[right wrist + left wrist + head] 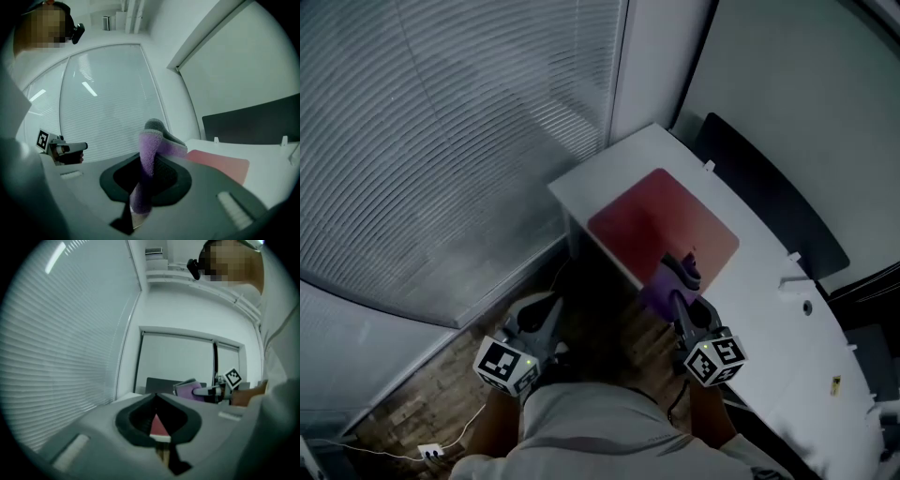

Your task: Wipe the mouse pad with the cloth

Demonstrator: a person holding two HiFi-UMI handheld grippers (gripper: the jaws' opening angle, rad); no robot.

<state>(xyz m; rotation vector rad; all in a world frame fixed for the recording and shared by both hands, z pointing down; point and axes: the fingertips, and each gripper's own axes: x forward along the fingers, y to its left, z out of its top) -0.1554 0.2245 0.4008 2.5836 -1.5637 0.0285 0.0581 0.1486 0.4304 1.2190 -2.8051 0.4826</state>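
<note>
Right hand-held gripper [687, 274] clamps the purple cloth [147, 157] at the red mouse pad [661, 220] edge; left hand-held gripper [160, 430] closed, empty.

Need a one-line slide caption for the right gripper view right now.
Right gripper holding the purple cloth, red mouse pad ahead on the white desk.

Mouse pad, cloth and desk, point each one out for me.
mouse pad [661, 225], head view, middle of its red surface.
cloth [147, 159], right gripper view, its purple hanging fold.
desk [769, 328], head view, bare white top.
</note>
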